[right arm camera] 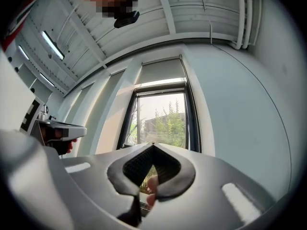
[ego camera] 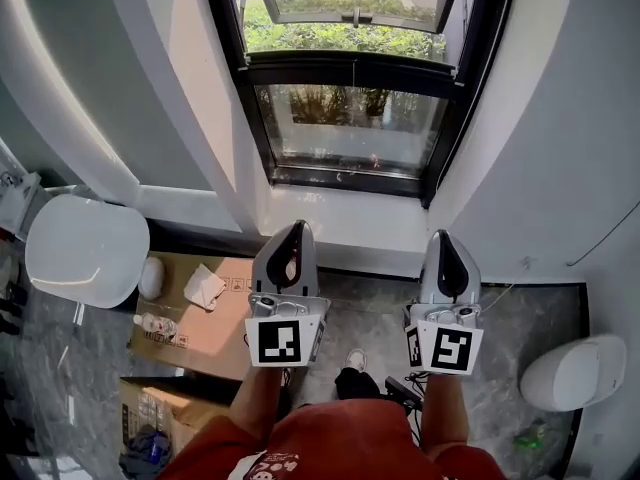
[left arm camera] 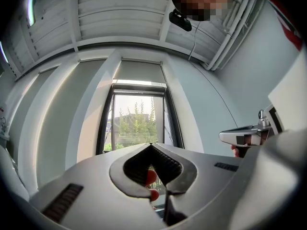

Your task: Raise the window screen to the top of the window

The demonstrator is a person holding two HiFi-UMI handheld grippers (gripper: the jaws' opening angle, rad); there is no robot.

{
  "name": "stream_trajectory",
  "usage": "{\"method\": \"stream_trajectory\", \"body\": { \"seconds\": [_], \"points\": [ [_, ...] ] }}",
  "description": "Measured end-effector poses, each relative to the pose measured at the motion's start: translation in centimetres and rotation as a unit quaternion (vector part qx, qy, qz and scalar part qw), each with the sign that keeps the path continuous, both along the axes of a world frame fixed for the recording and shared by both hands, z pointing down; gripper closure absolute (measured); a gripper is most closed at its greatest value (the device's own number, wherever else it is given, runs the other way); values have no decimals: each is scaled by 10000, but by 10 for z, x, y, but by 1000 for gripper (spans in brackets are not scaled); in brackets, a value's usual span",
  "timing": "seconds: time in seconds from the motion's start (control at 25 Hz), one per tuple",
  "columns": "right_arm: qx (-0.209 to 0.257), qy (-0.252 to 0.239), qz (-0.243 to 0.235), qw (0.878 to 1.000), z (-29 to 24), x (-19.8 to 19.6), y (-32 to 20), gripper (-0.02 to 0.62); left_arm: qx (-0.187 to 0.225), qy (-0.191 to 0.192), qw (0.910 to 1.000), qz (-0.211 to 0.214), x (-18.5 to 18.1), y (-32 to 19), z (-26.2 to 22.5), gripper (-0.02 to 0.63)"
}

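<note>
Ahead of and above both grippers: window (ego camera: 350, 118), dark frame, its bottom edge well apart from your jaws.
- Item one, screen (left arm camera: 140, 72): judged to be the grey panel under the frame's top edge. Its lower edge runs crosswise, from side edge to side edge.
- Item two, left gripper (ego camera: 295, 230): jaws together, nothing between them, lined up below the frame's left half.
- Item three, right gripper (ego camera: 441, 236): jaws together, empty, below the frame's lower right corner.

Neither gripper sits nearer, so your reach looks to be forward and up.
</note>
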State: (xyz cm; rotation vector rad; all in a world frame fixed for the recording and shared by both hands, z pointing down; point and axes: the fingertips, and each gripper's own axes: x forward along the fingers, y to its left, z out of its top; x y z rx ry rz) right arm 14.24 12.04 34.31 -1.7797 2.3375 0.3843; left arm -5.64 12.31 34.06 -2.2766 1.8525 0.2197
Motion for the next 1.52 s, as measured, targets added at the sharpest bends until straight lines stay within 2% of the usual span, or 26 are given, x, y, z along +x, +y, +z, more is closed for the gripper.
{"method": "stream_trajectory", "body": {
  "seconds": [0.32,0.72,1.08,1.32,1.52],
  "points": [
    [57,-103,-37,9999,-3,24,-72,586,166,-82,9998,-124,20,-69,-9,601],
    [58,-25,-86,9999,0,30,-129,586,187,-140,9995,-193,25,-125,-5,601],
    [93,102,39,9999,5,17,-191,586,140,-65,9999,46,18,-195,4,601],
    [134,132,182,9997,0,2,-247,586,222,-65,9996,180,2,-255,0,601],
    [104,136,294,9994,-4,-16,-295,586,102,-59,9995,299,-14,-307,-2,601]
  ]
}}
